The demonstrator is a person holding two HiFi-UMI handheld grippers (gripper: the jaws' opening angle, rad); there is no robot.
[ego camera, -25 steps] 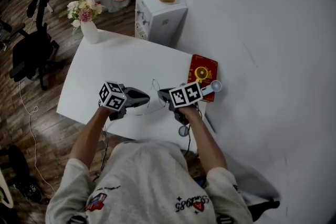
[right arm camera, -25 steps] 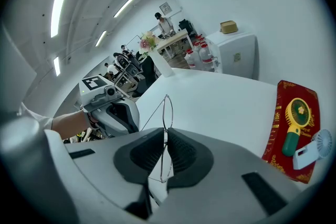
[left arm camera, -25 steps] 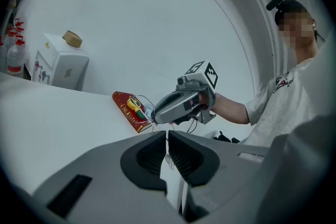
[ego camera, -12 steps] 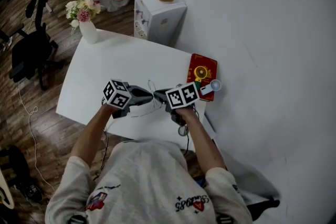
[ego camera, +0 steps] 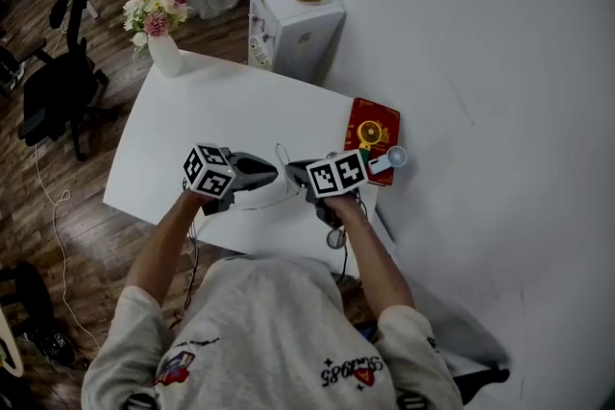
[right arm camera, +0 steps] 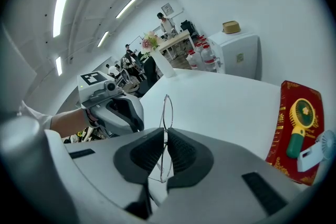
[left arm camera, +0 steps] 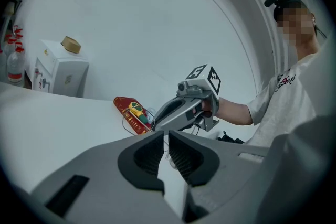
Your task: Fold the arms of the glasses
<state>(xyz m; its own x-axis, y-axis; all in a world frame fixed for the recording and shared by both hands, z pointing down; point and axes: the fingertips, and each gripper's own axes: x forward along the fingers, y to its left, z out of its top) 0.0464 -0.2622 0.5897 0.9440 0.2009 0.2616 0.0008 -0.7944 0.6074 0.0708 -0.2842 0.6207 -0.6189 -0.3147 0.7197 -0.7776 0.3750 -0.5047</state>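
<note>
The thin wire-framed glasses (right arm camera: 166, 107) stand upright over the white table (ego camera: 192, 130), one round lens rising above the jaws. My right gripper (right arm camera: 165, 134) is shut on the frame. In the head view the glasses (ego camera: 282, 155) show as a faint wire loop between the two grippers. My left gripper (ego camera: 273, 173) points at the right gripper (ego camera: 293, 170) from the left, tips almost meeting. In its own view the left gripper (left arm camera: 165, 135) is shut, and I see nothing held between its pads.
A red box (ego camera: 371, 132) with a yellow-green hand fan lies at the table's right edge, a small white fan (ego camera: 389, 158) beside it. A flower vase (ego camera: 161, 43) stands on the far left corner. Beyond it are a white cabinet (ego camera: 293, 19) and a chair (ego camera: 58, 91).
The left gripper drew a little closer to the right gripper, then eased back slightly. The right gripper stayed still with the glasses in it.
</note>
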